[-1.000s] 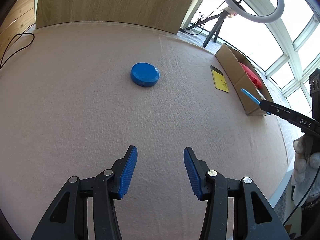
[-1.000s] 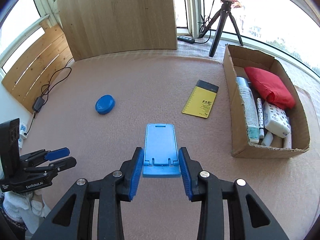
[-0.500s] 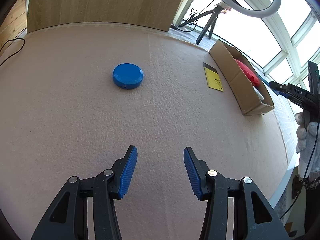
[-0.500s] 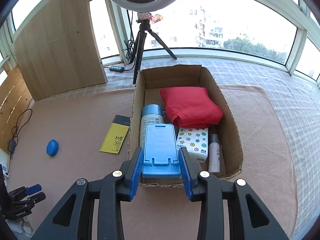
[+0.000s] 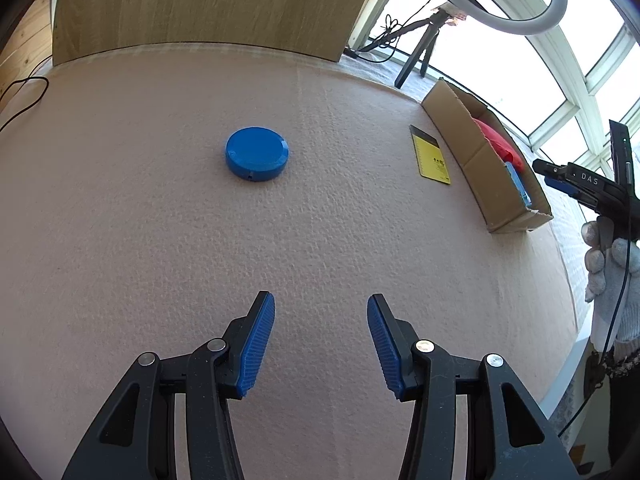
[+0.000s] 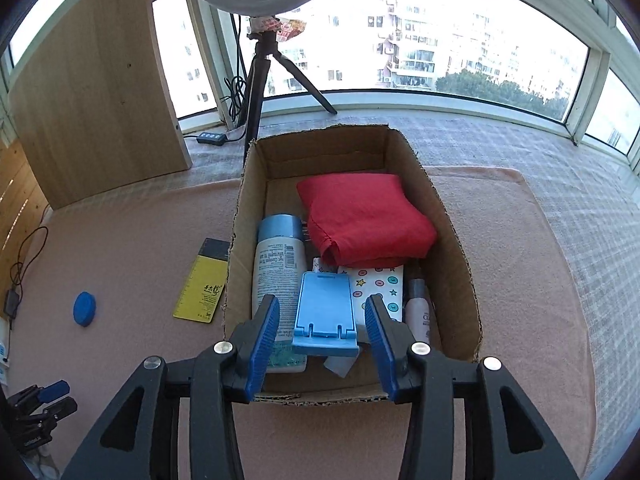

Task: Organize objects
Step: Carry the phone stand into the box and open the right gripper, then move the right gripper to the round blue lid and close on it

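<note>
A: What is the right claw doing?

B: It is hanging over the near end of the cardboard box. Its jaws have just been opening, and the light blue phone stand is lying between them with a gap on each side, so nothing is gripped. The stand's long axis is running straight ahead of the claw, resting on the white bottle and the patterned pack.

A: And the left claw?

B: It is standing about half open and empty. The blue round case is lying ahead of it and slightly left, so this claw is nearer; the yellow booklet is sitting far right, beside the box.

A: Any writing?

B: "DAS" on the right claw's arm. The bottle's print is too small to read.
</note>
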Tool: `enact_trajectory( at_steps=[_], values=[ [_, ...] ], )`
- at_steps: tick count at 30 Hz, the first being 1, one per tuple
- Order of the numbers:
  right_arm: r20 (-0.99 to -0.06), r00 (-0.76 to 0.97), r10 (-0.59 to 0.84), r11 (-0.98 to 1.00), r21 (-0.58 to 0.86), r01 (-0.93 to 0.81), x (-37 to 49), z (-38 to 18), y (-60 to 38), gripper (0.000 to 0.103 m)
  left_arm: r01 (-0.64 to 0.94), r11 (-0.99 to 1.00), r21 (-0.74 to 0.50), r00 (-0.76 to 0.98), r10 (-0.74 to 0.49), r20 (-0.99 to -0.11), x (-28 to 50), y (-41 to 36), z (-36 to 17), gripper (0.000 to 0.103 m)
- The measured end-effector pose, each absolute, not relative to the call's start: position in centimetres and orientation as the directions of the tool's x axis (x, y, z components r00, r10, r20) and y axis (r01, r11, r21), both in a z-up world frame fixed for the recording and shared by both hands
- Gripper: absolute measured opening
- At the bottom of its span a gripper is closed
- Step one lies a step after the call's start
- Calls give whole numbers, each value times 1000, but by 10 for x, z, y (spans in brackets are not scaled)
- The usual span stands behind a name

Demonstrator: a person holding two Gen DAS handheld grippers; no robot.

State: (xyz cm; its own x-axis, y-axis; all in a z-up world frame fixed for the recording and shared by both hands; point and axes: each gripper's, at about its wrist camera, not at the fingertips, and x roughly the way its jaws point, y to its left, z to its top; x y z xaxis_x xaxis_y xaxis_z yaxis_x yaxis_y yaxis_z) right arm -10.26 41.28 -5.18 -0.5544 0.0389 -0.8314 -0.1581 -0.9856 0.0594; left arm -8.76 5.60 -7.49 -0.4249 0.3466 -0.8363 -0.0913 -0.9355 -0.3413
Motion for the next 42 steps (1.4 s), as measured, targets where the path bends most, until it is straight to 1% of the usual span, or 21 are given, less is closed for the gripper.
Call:
enact_trajectory(
  at_steps=[1,4,11,15,19,24,28,34,42],
  values=[
    [-826,-562,45,-986,55,-160,-102,-50,412,56,-91,-936,-341,-425,346,-836,-88,56,-75,52],
    [-821,-569,44,-985,58,-160,-101,-47,408,56,-89,-935,-342,-424,346,-837,-88,53,-76,52],
    [-810,-586,-14,-984,115,-134,-94,-42,389,56,-74,-940,-332,-442,329,-835,-89,43,-75,52],
    [-798,-597,-84,-983,165,-83,-89,-37,367,56,-69,-948,-311,-461,306,-833,-97,35,-71,52],
    [-790,-585,-185,-970,241,-19,-92,-36,340,56,-78,-959,-273,-485,276,-830,-113,29,-65,52],
    [-794,-537,-285,-949,311,43,-104,-47,301,56,-96,-965,-245,-494,260,-830,-136,25,-64,52],
    [-807,-484,-339,-936,341,85,-119,-62,271,56,-109,-969,-222,-488,247,-837,-151,25,-69,52],
    [-808,-411,-421,-902,420,99,-144,-85,236,56,-118,-965,-234,-474,262,-840,-167,27,-78,52],
    [-831,-360,-424,-905,405,132,-173,-106,197,56,-127,-964,-233,-478,265,-837,-181,26,-82,52]
  ],
)
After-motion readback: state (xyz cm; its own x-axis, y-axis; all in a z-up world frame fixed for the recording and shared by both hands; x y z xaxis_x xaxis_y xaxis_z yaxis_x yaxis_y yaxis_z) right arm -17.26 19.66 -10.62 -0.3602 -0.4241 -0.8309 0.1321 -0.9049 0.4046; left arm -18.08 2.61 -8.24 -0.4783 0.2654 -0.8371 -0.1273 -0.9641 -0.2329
